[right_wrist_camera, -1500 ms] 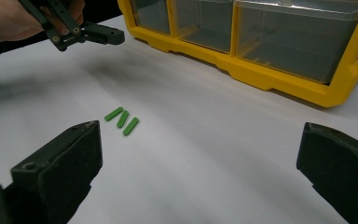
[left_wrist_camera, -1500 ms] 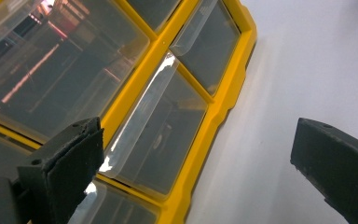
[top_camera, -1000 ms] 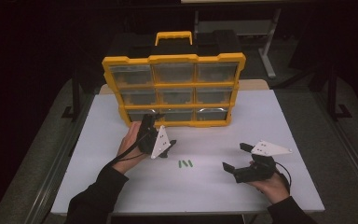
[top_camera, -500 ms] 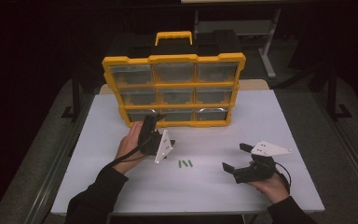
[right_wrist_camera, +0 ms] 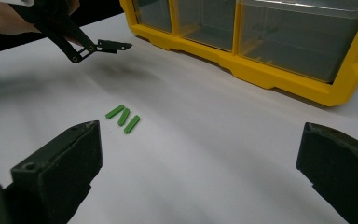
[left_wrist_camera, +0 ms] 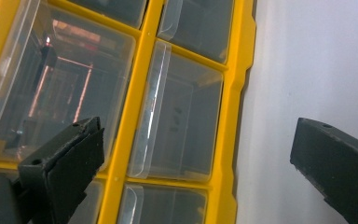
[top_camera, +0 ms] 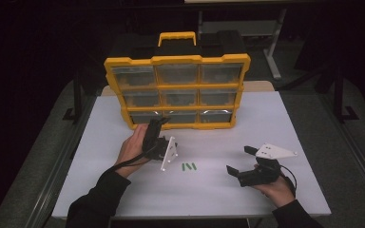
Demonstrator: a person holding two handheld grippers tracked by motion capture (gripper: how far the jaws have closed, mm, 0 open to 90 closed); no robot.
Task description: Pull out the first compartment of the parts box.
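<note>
White tabletop (top_camera: pixel 266 118) carries a yellow drawer organizer (top_camera: pixel 178 90) along its far edge. Your left claw (top_camera: pixel 158 124) sits spread at the bottom-left drawer (left_wrist_camera: pixel 177 126), whose clear front the left gripper view shows close. Your right claw (top_camera: pixel 240 161), spread and empty near the right edge, faces three green sticks (right_wrist_camera: pixel 123 117) mid-tabletop.

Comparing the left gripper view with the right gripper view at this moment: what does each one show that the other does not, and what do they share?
Left gripper view alone: a close look into the organizer's clear drawers, with a few small dark items faintly visible inside one, seen between its own open fingers.

Right gripper view alone: three green sticks lying side by side on the table, and the left gripper held above the surface near the organizer's bottom row.

Both: the yellow drawer organizer and the white table; each gripper's fingers stand wide apart and empty.
</note>
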